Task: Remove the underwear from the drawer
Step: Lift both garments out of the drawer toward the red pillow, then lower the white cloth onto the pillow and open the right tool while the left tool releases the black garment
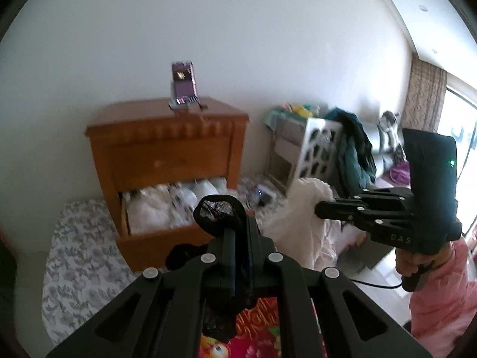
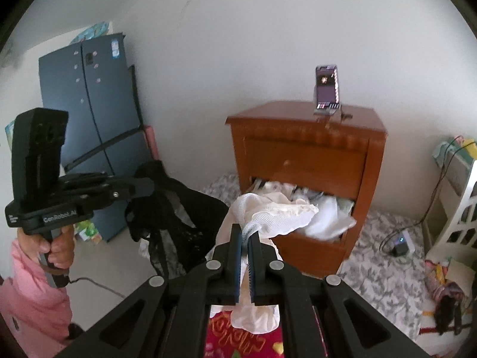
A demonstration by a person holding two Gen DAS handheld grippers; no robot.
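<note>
My left gripper is shut on black lace underwear, which bunches over its fingertips and hangs down below. The right wrist view shows that same black underwear dangling from the left gripper at the left. My right gripper is shut on white mesh underwear, held up in front of the drawer. In the left wrist view the white underwear hangs from the right gripper. The wooden nightstand's lower drawer stands open, full of pale folded clothes.
A phone on a stand sits atop the nightstand. A dark blue fridge stands at left. A patterned mattress lies by the nightstand, with a charger on it. A white lattice panel and piled clothes are at right.
</note>
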